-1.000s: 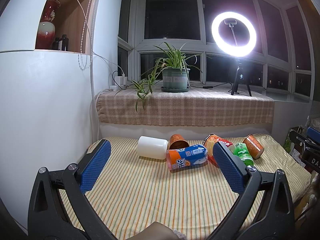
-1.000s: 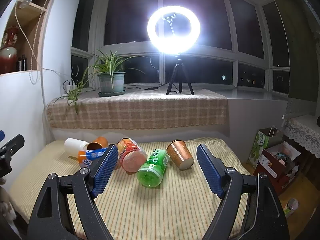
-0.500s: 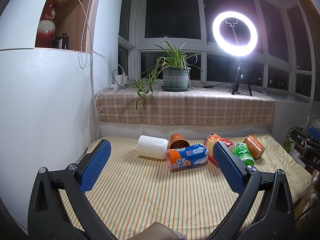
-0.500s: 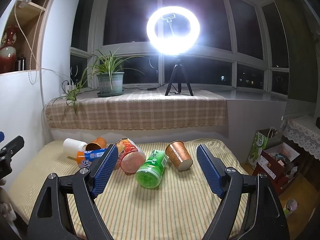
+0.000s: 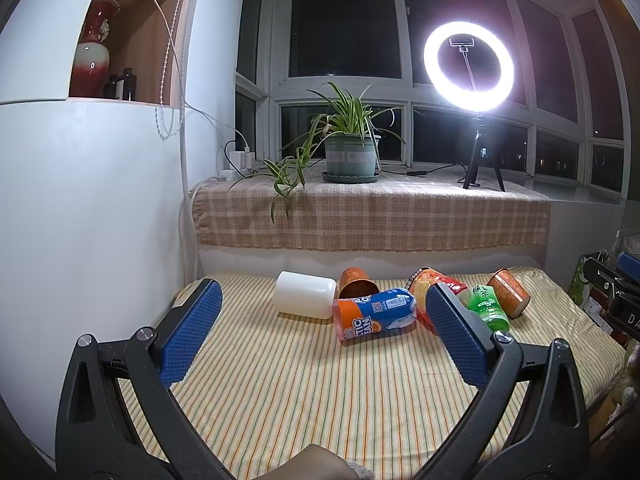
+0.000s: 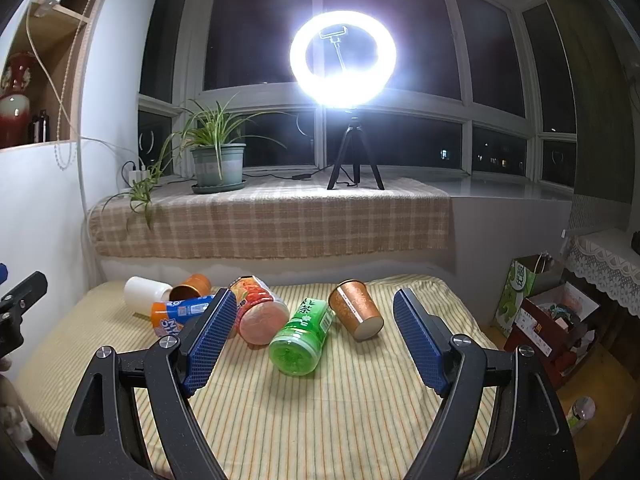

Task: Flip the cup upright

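Note:
Several cups lie on their sides in a row on the striped table [image 5: 300, 392]: a white cup [image 5: 306, 294], an orange cup [image 5: 354, 282], a blue-orange cup [image 5: 374, 314], a red-orange cup [image 6: 258, 312], a green cup [image 6: 302, 338] and a copper cup [image 6: 356, 314]. My left gripper [image 5: 322, 330] is open and empty, short of the white and blue-orange cups. My right gripper [image 6: 314, 332] is open and empty, with the green and copper cups showing between its fingers, farther off.
A checked cloth covers the windowsill [image 5: 372, 216], which carries a potted plant [image 5: 350, 148] and a lit ring light on a tripod [image 6: 344, 60]. A white wall [image 5: 80, 220] stands at the left. Bags and boxes [image 6: 552, 312] sit on the floor to the right.
Both grippers have barely shifted; the right view has drifted slightly so the cups sit a touch lower and left. Both stay open and empty.

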`<action>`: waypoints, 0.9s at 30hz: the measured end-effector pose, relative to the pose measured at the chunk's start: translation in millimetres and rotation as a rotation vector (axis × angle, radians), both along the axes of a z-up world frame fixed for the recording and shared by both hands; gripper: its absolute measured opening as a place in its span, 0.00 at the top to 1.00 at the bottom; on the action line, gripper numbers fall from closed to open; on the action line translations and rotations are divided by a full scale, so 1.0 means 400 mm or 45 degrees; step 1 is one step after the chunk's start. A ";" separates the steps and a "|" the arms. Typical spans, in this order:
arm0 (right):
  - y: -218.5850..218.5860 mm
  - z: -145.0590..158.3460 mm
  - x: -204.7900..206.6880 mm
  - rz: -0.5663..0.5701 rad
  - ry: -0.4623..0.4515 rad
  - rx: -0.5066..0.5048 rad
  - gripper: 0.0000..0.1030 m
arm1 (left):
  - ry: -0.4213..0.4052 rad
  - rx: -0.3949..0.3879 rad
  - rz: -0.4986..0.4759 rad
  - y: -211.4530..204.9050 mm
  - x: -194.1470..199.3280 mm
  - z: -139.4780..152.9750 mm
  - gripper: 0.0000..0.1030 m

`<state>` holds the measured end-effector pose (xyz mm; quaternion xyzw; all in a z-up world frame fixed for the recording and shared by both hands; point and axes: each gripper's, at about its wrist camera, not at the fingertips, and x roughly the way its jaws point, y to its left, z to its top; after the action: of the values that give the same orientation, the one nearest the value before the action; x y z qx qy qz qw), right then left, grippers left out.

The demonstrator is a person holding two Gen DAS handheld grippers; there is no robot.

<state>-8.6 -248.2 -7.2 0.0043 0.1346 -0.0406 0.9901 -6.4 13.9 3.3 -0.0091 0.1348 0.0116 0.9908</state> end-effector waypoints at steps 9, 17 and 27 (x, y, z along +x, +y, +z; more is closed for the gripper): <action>-0.002 0.000 0.001 -0.003 0.004 0.003 0.22 | 0.000 0.003 0.001 -0.001 0.000 0.001 0.00; -0.004 0.000 0.002 -0.005 0.005 0.004 0.22 | 0.000 0.002 0.000 0.000 0.000 0.001 0.00; -0.006 -0.002 0.003 -0.004 0.007 0.003 0.22 | 0.002 0.002 0.001 0.002 0.000 0.001 0.00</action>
<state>-7.5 -250.5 -8.1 0.0053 0.1375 -0.0419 0.9896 -6.5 14.8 3.6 -0.0082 0.1356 0.0122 0.9907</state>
